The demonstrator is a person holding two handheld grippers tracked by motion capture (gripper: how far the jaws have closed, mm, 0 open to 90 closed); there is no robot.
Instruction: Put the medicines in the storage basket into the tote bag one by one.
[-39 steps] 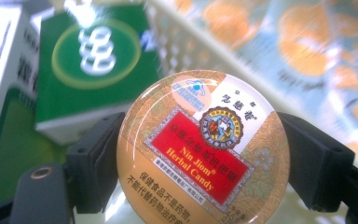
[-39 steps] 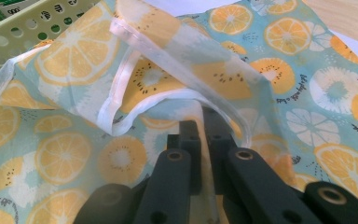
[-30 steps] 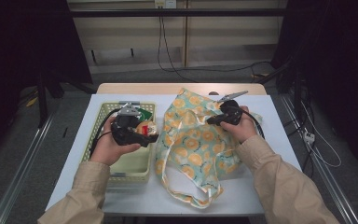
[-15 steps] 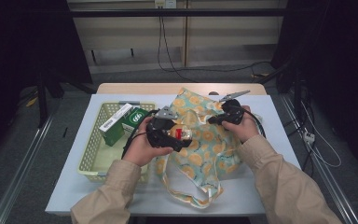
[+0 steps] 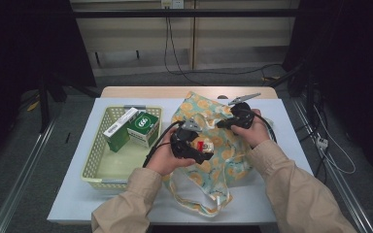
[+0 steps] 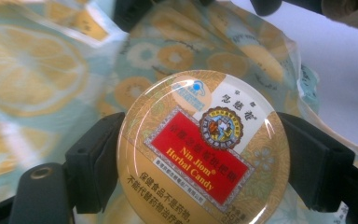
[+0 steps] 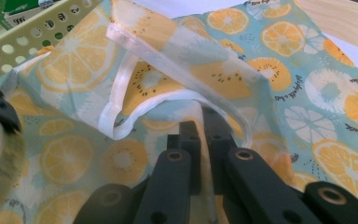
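A round gold tin (image 6: 203,149) labelled Nin Jiom Herbal Candy sits between the jaws of my left gripper (image 6: 200,156), which is shut on it. In the high view the left gripper (image 5: 196,145) holds the tin (image 5: 202,145) just above a cloth bag (image 5: 218,155) printed with orange and kiwi slices. My right gripper (image 5: 224,123) is shut on the bag's white-trimmed rim. In the right gripper view its jaws (image 7: 201,128) pinch that rim and lift the fabric (image 7: 177,79), leaving a gap beneath.
A pale green perforated basket (image 5: 97,167) stands on the left of the white table (image 5: 291,145), with two green boxes (image 5: 143,127) at its far end. The bag's handles (image 5: 194,194) lie toward the table's near edge. Cables trail from both grippers.
My left gripper has carried the tin rightward from over the basket to over the bag. The right gripper has stayed on the bag's rim.
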